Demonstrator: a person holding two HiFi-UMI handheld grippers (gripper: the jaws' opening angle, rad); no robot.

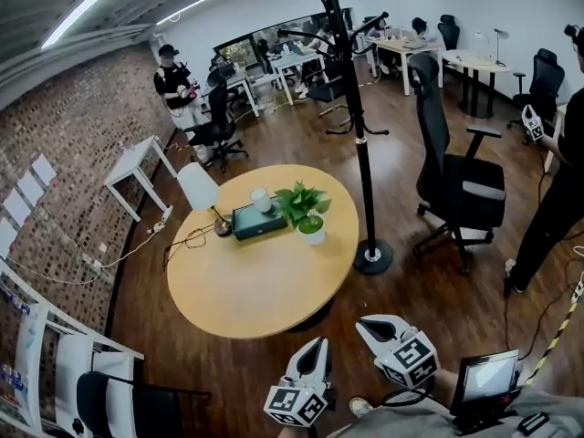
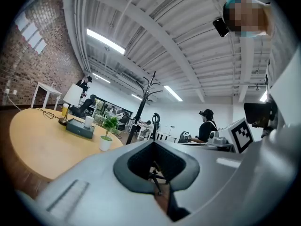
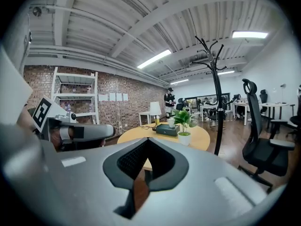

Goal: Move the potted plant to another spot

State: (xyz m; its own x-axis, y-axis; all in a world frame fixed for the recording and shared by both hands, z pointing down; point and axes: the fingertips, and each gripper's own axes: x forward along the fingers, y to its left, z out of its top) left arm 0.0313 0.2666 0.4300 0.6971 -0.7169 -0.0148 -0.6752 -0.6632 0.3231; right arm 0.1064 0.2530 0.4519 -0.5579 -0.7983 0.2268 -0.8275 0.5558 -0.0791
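**Approach stage.** The potted plant (image 1: 310, 219) stands upright in its white pot on the far half of the round table (image 1: 265, 286). It is just beside the right end of a dark box (image 1: 255, 220), between that box and the coat stand (image 1: 363, 153). Both tools hang short of the table's near edge, well apart from the plant, which lies ahead across bare tabletop. The left gripper (image 1: 317, 343) and the right gripper (image 1: 366, 325) each show jaws pressed together, nothing between them. The right gripper appears slightly nearer, though wide-angle distortion leaves this uncertain. The plant's long axis is vertical, so a grip on the pot calls for jaws spread first, then brought in level from the near side.
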